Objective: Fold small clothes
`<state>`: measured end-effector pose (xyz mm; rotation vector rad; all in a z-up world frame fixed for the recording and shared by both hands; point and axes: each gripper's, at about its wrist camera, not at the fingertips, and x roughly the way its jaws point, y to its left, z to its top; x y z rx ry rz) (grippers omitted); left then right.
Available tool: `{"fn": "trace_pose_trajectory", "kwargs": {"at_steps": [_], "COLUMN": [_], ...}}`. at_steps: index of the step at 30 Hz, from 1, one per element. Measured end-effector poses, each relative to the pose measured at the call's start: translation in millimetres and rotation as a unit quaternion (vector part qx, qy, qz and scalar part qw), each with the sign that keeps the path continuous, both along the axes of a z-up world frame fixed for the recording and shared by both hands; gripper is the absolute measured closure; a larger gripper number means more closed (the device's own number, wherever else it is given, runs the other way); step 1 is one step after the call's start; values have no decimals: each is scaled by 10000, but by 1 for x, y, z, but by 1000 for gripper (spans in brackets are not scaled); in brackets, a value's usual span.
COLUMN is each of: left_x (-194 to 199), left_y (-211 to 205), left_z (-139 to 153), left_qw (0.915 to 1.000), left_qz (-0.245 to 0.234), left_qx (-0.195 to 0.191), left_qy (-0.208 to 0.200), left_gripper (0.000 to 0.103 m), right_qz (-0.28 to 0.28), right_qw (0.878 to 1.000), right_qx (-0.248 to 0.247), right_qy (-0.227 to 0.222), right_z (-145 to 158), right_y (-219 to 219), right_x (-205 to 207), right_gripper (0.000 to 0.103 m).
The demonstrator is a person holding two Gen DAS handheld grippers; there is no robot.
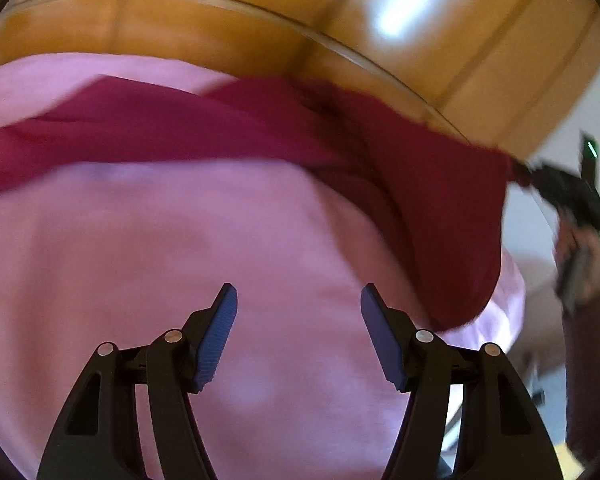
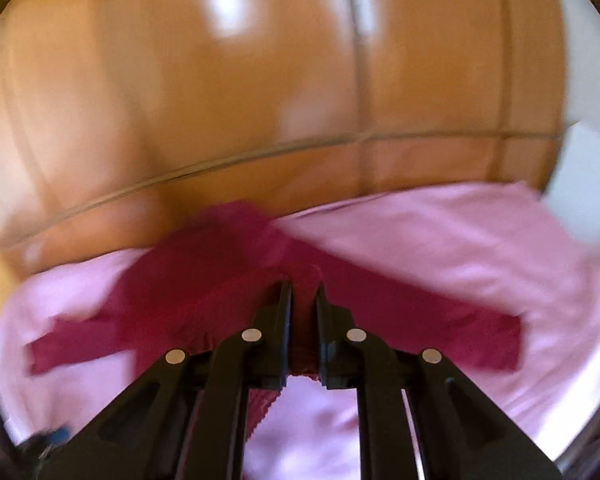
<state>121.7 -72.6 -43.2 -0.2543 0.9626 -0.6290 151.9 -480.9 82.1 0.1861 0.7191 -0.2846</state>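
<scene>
Right now your right tongs (image 2: 303,296) are pinching one end of the dark red cloth (image 1: 260,128), and your left tongs (image 1: 299,304) are standing open with nothing between them. The red cloth is stretching across the pink cloth (image 1: 180,260), just ahead of your left tongs.

You are holding the red cloth by only a small bit, so I think a hard pull could make it slip out. Dragging it could also bunch up the pink cloth under it.

The wooden table (image 2: 180,100) is giving you lots of bare room past the cloths. Its edge is running close to your right tongs, so the cloth could slide off there.
</scene>
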Motion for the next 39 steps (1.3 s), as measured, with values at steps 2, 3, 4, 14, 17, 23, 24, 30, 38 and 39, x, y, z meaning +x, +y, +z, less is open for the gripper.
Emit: {"fn": "trace_pose_trajectory", "kwargs": {"at_steps": [2,3,4,14,17,23,24,30,38,39], "left_x": [-2,-1,-1,43,52,75,76,66,23,16], "left_y": [-28,-44,-57,-128,-142,-167,-165,-119,23,37], "left_z": [-5,-8,-10,-16,-15,-41,-40,1,65,67], "left_qw": [9996,9990,9984,9923,9912,9859,9862,9934,9986,9992], "left_qz": [-289,-437,-546,-658,-632,-485,-426,-519,-327,-260], "left_qx": [24,44,42,-586,-593,-543,-582,-614,-397,-294], "left_qy": [50,83,126,867,1001,1509,1490,819,77,12], "left_gripper": [40,40,40,40,40,89,92,94,94,94], "right_qz": [-356,-511,-638,-926,-795,-649,-619,-271,1387,1590], "right_qw": [9985,9973,9958,9879,9893,9923,9927,9958,9853,9817], "right_qx": [-409,-508,-617,-885,-840,-627,-608,-532,-320,-239], "right_qy": [64,134,207,869,891,845,834,688,943,1017], "right_z": [-1,-4,-7,-62,-70,-67,-65,-44,-32,-34], "right_y": [-21,-32,-39,-95,-97,-101,-100,-84,-5,6], "right_x": [9,15,22,52,42,28,26,5,-67,-77], "right_gripper": [94,94,94,94,94,94,94,94,94,94]}}
